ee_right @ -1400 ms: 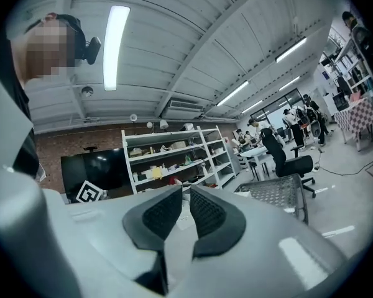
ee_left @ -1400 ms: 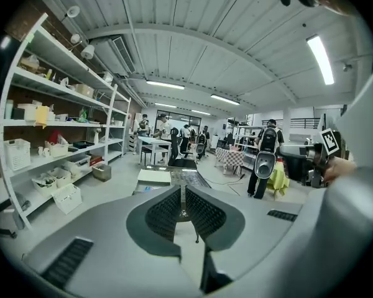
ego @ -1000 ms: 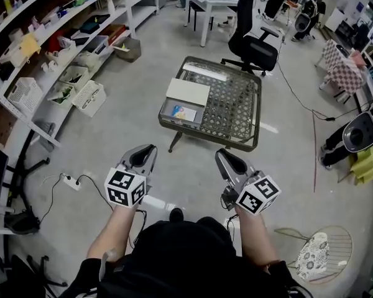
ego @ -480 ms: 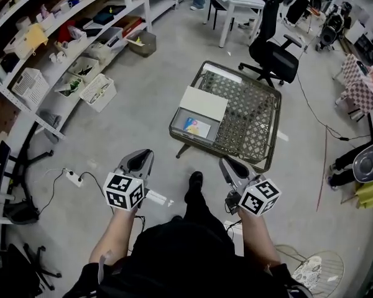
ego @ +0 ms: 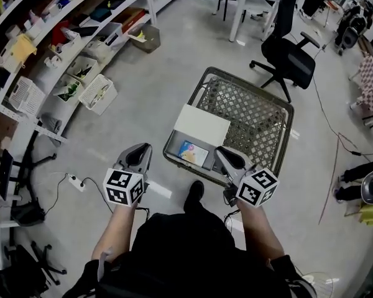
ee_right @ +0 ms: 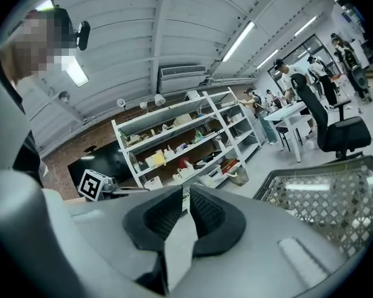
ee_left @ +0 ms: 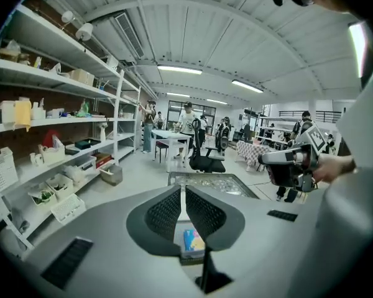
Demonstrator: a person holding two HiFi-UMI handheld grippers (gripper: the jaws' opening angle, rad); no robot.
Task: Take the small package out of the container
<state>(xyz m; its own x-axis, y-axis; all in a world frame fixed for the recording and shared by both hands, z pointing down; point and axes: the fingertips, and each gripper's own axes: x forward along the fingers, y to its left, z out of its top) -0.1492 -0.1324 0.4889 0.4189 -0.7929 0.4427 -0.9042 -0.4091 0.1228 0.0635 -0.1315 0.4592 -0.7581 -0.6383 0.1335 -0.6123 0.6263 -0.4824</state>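
Fingers (ee_left: 165, 215) on the left gripper (ego: 138, 151) are clenched tight, pad against pad, with nothing between them. That forearm reaches straight out from the body, with the marker cube sitting over the hand. The left gripper points forward and a bit down over the bare concrete floor (ego: 130, 104), just left of the container's near corner and touching nothing.

Moving right, the container (ego: 255, 117) is a wire-mesh basket on legs. A flat white box (ego: 202, 124) lies along its left side. The small package (ego: 193, 153), the colourful one, lies flat in the near left corner right beside the box. From the left gripper view it shows just below the closed tips.

The person's black shoe (ego: 196, 194) is on the floor just short of the container, between the two arms.

Then the right gripper (ego: 227, 156): same pose, arm stretched forward, pointing closer to level. Its tips show over the container's near rim, just right of the small package. Its fingers (ee_right: 208, 219) are pressed together too and hold nothing. I can't tell whether it touches the rim, though it looks held up in the air.
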